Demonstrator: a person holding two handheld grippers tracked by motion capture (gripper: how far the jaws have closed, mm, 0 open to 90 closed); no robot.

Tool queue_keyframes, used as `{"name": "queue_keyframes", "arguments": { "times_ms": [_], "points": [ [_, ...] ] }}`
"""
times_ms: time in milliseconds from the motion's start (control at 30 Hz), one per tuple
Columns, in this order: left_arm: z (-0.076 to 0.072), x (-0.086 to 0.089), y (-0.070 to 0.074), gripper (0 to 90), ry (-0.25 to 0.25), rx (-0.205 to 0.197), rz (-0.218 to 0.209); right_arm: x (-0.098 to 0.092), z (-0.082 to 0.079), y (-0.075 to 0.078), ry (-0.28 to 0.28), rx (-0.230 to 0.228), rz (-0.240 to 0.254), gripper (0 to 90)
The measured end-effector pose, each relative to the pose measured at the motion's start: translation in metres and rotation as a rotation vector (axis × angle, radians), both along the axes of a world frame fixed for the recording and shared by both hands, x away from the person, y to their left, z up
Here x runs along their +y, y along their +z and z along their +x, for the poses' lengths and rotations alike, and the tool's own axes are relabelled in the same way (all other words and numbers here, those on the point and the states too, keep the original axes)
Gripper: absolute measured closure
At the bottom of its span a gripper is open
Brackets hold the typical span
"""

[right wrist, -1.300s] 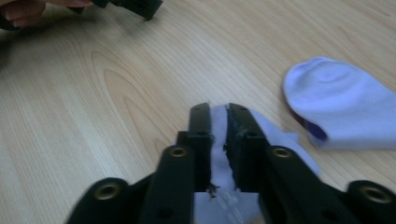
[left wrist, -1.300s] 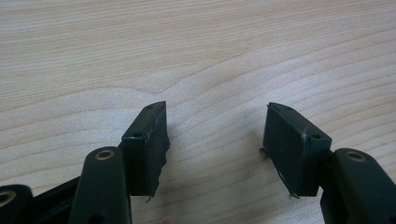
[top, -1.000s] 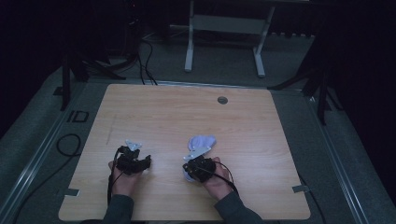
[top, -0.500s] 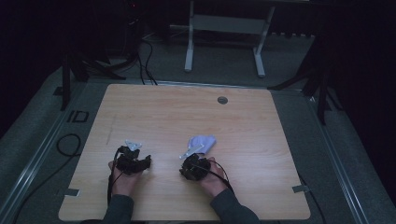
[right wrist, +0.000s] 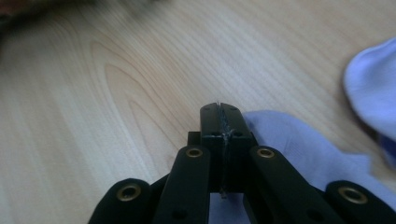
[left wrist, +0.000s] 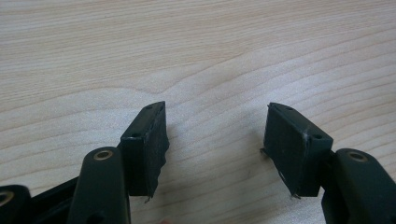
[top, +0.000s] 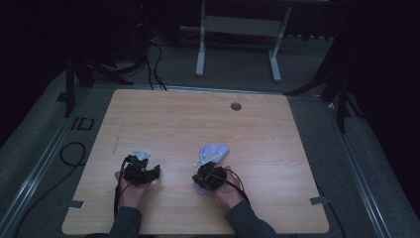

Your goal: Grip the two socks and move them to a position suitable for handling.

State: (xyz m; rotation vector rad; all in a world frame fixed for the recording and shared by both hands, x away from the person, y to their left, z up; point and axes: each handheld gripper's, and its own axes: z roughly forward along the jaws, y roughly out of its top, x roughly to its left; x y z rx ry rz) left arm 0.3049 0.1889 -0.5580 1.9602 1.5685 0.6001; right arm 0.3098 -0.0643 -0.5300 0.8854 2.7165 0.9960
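Held low over the wooden table (top: 198,124) in the left hand (top: 130,191), left gripper (left wrist: 217,112) with jaws standing wide apart, gripping nothing, only bare wood grain between them and ahead of them. Further right, right gripper (right wrist: 219,108) with jaws pressed flat together, having just been closing; pads meeting along a thin line, a pale wisp at the tips, too small to tell whether any fabric is pinched there. Pale lilac cloth (right wrist: 299,149) lying on the table just under and to the right of those closed jaws, seemingly touching their underside, with a second rumpled fold farther off to the right of the tips and slightly ahead of them.
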Motion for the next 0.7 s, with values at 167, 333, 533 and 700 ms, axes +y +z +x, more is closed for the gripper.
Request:
{"name": "queue_keyframes", "arguments": {
  "times_ms": [167,333,533,700],
  "points": [
    [0.0,0.0,0.0,39.7,0.001,0.001,0.001,-0.012,-0.003,0.01,-0.008,0.0,0.049,89.5],
    [0.0,0.0,0.0,39.7,0.0,0.0,0.0,-0.023,-0.004,0.019,-0.028,-0.017,0.087,89.5],
    [0.0,0.0,0.0,39.7,0.001,-0.001,-0.001,-0.046,-0.011,0.027,-0.067,-0.04,0.11,89.4],
    [0.0,0.0,0.0,39.7,0.001,-0.001,-0.001,-0.066,-0.016,0.023,-0.099,-0.041,0.103,89.2]
  ]
}}
